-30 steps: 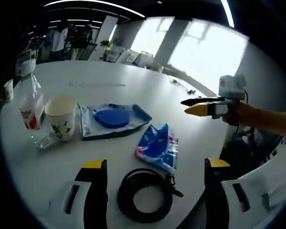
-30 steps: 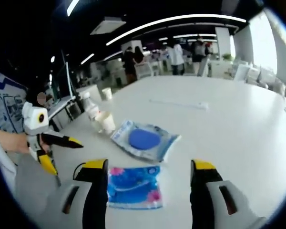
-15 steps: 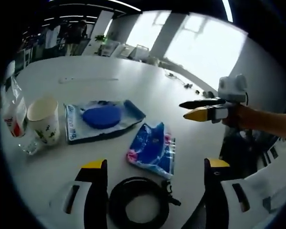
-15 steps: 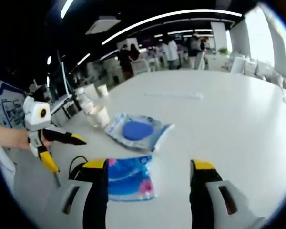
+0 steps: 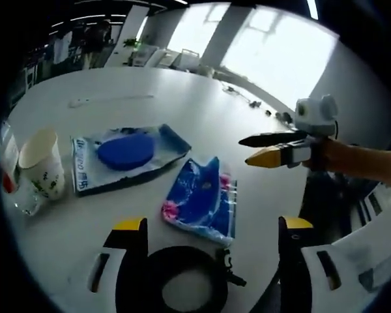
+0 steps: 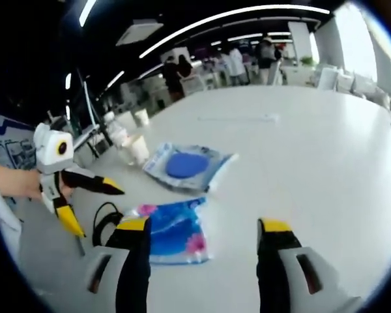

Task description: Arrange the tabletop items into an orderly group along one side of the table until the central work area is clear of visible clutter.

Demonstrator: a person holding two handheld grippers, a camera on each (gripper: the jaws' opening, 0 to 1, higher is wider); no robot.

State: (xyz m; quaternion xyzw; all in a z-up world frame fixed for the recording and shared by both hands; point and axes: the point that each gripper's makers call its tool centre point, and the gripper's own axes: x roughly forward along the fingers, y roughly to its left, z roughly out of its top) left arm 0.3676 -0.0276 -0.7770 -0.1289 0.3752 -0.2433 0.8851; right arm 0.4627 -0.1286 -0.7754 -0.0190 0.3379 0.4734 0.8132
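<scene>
**Left gripper view: cable first**

Left gripper (image 5: 208,229) hangs wide open over the black cable coil (image 5: 182,285); right gripper (image 6: 202,228) gapes beside the blue pouch (image 6: 173,231). Straddle the coil's rim. Farther: disc packet (image 5: 120,154), cup (image 5: 40,161).

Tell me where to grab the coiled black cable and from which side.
Pinch one strand of the coiled black cable at its far arc, coming down from above. It lies flat on the table between the open left gripper jaws; the loop is too wide to span.
</scene>
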